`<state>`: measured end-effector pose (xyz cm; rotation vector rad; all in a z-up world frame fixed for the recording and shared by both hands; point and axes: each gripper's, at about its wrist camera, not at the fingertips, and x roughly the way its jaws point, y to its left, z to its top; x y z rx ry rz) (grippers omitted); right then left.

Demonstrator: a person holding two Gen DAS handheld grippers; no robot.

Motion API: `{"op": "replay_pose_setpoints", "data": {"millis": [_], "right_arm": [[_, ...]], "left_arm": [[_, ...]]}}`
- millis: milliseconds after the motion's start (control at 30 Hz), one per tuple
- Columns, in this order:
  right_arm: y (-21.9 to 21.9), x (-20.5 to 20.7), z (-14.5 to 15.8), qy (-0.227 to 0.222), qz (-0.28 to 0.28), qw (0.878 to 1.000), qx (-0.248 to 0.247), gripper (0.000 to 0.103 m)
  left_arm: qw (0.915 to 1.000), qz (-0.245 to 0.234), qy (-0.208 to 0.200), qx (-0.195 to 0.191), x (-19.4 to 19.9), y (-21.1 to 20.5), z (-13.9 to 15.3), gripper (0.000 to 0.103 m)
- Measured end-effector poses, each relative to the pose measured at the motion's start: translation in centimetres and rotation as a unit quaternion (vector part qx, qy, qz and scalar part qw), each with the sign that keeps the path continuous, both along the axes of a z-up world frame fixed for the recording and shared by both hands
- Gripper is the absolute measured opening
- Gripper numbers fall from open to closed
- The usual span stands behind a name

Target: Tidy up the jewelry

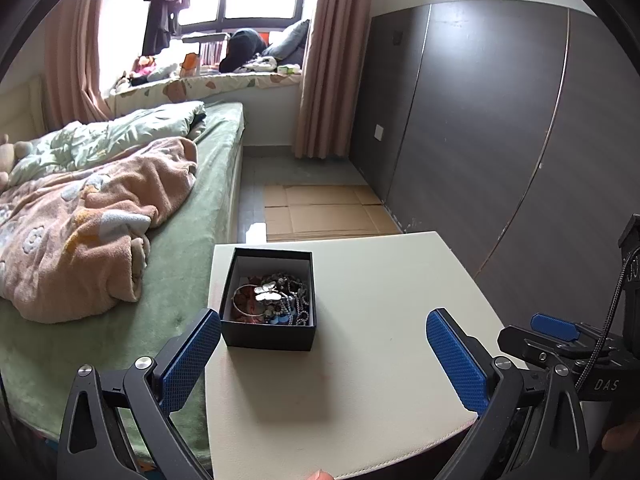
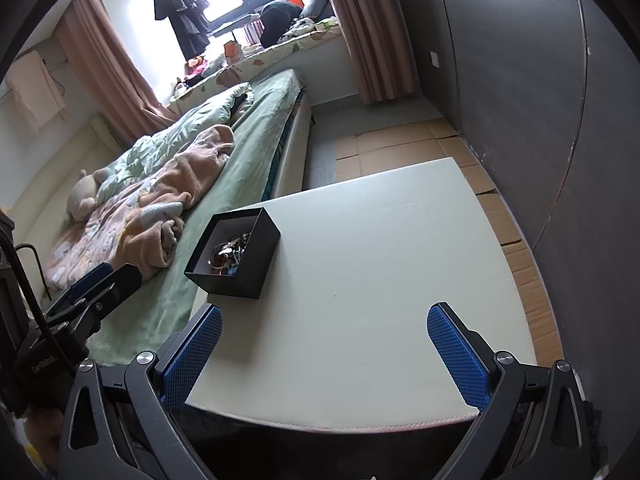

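Observation:
A small black box (image 1: pixel 267 336) stands at the left edge of a cream tabletop (image 1: pixel 380 300). Inside it lies a tangle of jewelry (image 1: pixel 276 300): a bangle, a silver butterfly piece and dark bead chains. My left gripper (image 1: pixel 324 356) is open and empty, hovering just in front of the box. In the right wrist view the same black box (image 2: pixel 240 276) sits ahead and to the left, with the jewelry (image 2: pixel 230 254) partly hidden by its wall. My right gripper (image 2: pixel 324 356) is open and empty above the tabletop (image 2: pixel 380 260).
A bed (image 1: pixel 180 248) with a green sheet and a pink blanket (image 1: pixel 80 220) adjoins the table's left side. Dark wardrobe panels (image 1: pixel 500 120) stand to the right. Flattened cardboard (image 1: pixel 320 212) covers the floor beyond the table. The right gripper's finger (image 1: pixel 556 326) shows at the right edge.

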<state>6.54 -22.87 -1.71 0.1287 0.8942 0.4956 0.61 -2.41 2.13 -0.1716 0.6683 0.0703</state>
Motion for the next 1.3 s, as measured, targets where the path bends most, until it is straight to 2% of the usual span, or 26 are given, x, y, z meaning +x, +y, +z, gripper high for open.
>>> {"op": "replay_pose_setpoints", "data": {"millis": [1300], "right_arm": [[-1.1, -0.2, 0.6, -0.004, -0.008, 1.000, 0.001, 0.103]], "left_arm": [[1.0000, -0.002, -0.005, -0.006, 0.1, -0.3, 0.5, 0.103]]}}
